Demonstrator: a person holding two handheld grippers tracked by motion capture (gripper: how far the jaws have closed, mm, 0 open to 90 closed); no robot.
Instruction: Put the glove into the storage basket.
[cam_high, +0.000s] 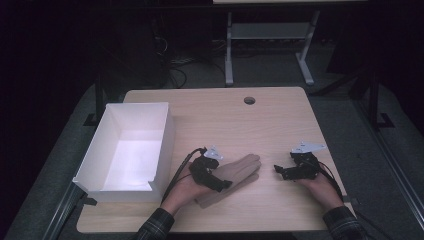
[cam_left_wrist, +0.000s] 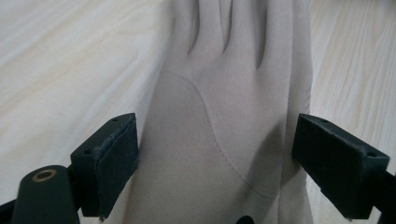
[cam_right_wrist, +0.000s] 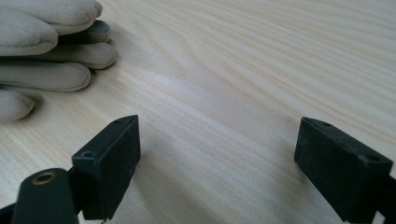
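Left gripper (cam_left_wrist: 215, 156): jaws spread wide, straddling the palm of a beige glove (cam_left_wrist: 224, 130). The pads stand at either edge of the cloth without pressing on it, so nothing is held. In the high view the same gripper (cam_high: 226, 185) sits over the wrist end of the glove (cam_high: 240, 172), pointing along it toward the fingers.

Right gripper (cam_right_wrist: 217, 163): jaws likewise apart, with only bare wood between them. It rests on the table (cam_high: 210, 107) well to the right (cam_high: 276, 169), aimed at the glove's fingertips (cam_right_wrist: 51, 51) but clear of them.

The glove lies flat, palm area up, fingers pointing up and right, just to the right of the white box (cam_high: 127, 147), which is open at the top and holds nothing visible.

Judgement: the step in hand looks to be taking hold of the glove, probably for the box. To do it well, lower the left jaws until the pads bracket a real fold of cloth, not just the top layer, and close near the palm, where the material is thickest. A shallow pinch risks slipping. The right gripper could pin or lift the fingertips so the glove does not drag or droop on the box wall.
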